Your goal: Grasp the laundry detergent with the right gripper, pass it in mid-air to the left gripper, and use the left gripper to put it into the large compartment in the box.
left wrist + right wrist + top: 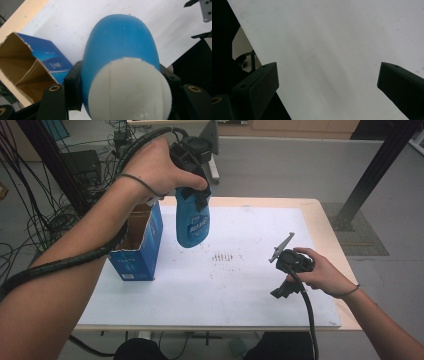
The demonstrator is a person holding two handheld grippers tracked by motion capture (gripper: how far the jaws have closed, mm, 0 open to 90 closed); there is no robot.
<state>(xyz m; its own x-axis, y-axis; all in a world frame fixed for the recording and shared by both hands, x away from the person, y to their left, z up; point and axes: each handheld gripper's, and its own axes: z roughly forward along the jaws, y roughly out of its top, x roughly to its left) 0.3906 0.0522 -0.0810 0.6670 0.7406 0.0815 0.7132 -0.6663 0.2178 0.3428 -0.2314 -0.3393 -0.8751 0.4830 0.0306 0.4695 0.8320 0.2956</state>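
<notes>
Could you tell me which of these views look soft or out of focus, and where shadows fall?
Left gripper view: the blue plastic bottle with its white cap sits close and slightly soft. Right gripper view: a faint diagonal shadow crosses the white table sheet. High view: reasonably sharp and evenly lit.

The white worktop (250, 285) is evenly and brightly lit from overhead, and only soft, faint shadows are cast on it. In the left gripper view the blue bottle (120, 50) is rendered close and slightly blurred. Soft grey shadow bands are seen across the right gripper view, whose left edge is lost in darkness.
</notes>
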